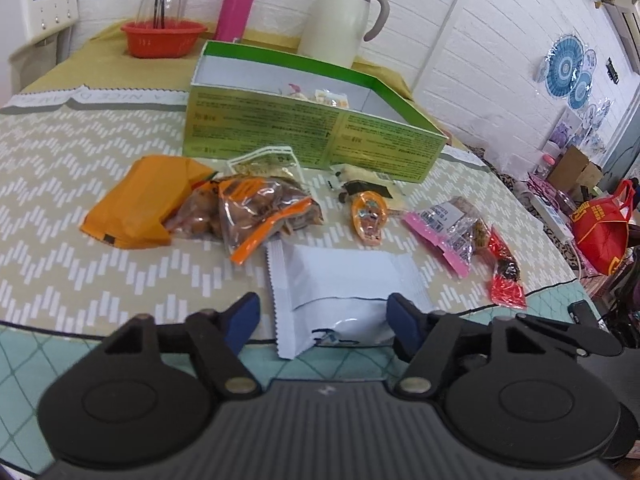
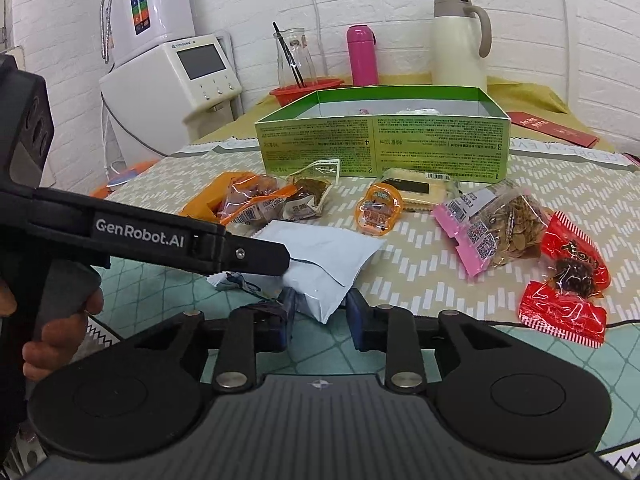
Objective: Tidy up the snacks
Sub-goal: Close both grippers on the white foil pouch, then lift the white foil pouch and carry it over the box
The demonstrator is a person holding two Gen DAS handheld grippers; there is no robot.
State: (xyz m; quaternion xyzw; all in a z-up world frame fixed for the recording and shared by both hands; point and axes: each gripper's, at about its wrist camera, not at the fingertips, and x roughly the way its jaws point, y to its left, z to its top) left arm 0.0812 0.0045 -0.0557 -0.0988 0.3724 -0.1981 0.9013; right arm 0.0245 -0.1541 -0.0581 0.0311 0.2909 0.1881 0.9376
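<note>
Indoors, a zigzag-patterned tabletop [image 1: 80, 168] meets a white brick wall. Only the right view shows a water dispenser [image 2: 176, 76]. A green box [image 1: 312, 128] holds a few wrapped sweets (barely visible). Both grippers' fingers, left [image 1: 323, 316] and right [image 2: 318, 308], flank the white packet [image 1: 340, 280] at the tabletop's near edge; whether they pinch it is unclear.

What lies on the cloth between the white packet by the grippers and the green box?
Between the white packet and the green box lie the orange-trimmed clear bag and a small orange snack; both wrist views show it.
</note>
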